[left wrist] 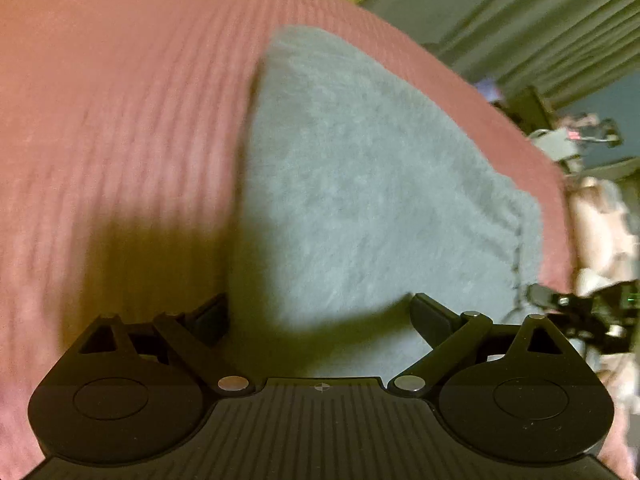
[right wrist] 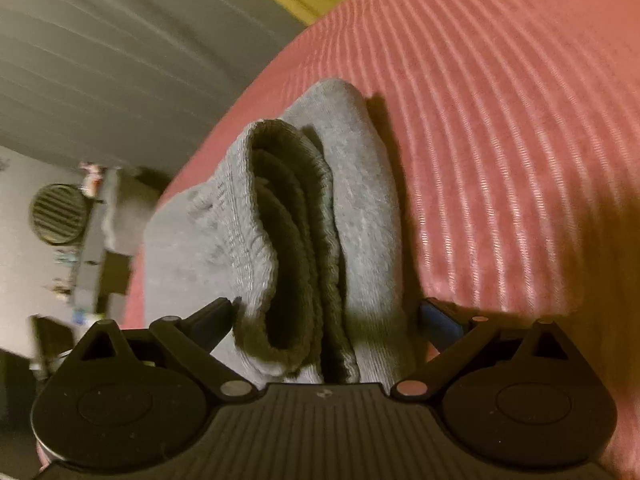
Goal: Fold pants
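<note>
Grey fleece pants [left wrist: 360,184] lie folded into a compact stack on a pink ribbed bedspread [left wrist: 120,120]. My left gripper [left wrist: 320,316] is open and empty, its fingers spread just above the near part of the pants. In the right wrist view the folded pants [right wrist: 312,220] show their stacked waistband layers end-on. My right gripper [right wrist: 328,316] is open, with the near end of the stack lying between its spread fingers. My right gripper also shows in the left wrist view [left wrist: 576,312] at the pants' right edge.
The bedspread [right wrist: 500,120] fills most of both views. Grey curtains [left wrist: 520,12] hang beyond the bed. A dark shelf with small items and a round fan [right wrist: 60,216] stands off the bed's left edge.
</note>
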A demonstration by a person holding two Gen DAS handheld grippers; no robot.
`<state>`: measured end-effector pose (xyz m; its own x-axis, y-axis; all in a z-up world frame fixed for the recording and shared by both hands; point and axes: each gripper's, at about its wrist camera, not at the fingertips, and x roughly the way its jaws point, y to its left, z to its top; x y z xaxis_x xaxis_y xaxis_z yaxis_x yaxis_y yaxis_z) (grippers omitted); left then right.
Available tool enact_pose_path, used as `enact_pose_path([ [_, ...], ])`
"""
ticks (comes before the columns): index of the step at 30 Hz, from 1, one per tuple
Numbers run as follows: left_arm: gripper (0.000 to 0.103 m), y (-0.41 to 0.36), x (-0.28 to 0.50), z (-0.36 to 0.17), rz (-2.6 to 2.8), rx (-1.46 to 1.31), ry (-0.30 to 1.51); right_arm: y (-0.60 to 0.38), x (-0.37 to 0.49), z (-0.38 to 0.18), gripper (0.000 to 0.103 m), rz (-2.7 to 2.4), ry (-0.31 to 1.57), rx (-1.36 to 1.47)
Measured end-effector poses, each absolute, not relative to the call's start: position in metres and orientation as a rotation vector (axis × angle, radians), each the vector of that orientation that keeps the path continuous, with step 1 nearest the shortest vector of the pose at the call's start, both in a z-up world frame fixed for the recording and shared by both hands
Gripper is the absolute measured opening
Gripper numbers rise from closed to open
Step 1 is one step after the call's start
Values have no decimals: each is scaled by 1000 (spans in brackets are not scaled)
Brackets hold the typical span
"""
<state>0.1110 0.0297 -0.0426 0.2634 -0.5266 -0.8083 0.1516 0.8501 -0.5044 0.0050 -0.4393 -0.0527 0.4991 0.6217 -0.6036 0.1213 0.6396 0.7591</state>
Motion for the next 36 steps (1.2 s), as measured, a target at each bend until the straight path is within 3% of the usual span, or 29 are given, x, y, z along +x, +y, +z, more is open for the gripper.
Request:
enact_pose_path([
  [6, 103, 4, 135, -65, -527, -304, 1241, -440, 29, -65, 99, 466, 1051, 887],
  [12, 103, -5, 154, -73, -490, -343, 1267, -409, 43, -57, 99, 429, 1030, 744],
  [13, 87, -5, 150, -69, -456, -338, 1238, -400, 40, -53, 96, 416, 1018, 687],
  [14, 73, -11, 144, -63, -445, -298, 1210, -390, 37, -47, 83, 399, 1003, 613],
  [16, 60, -20, 130, -51, -460, -222, 1137, -381, 28, -38, 73, 384, 970, 549],
  [19, 46, -32, 123, -40, -458, -191, 1093, -390, 21, -31, 64, 361, 941, 609],
  [23, 39, -42, 125, -21, -480, -229, 1049, -388, 22, -7, 57, 325, 888, 628],
  [30, 37, -68, 154, 13, -502, -235, 960, -385, 56, 35, 54, 306, 786, 623],
  [33, 52, -71, 167, 20, -425, -266, 929, -397, 78, 48, 55, 257, 730, 598],
  [35, 70, -69, 172, 20, -340, -252, 927, -405, 86, 52, 83, 173, 729, 566],
  [36, 74, -68, 168, 21, -302, -220, 916, -409, 87, 54, 91, 93, 737, 534],
])
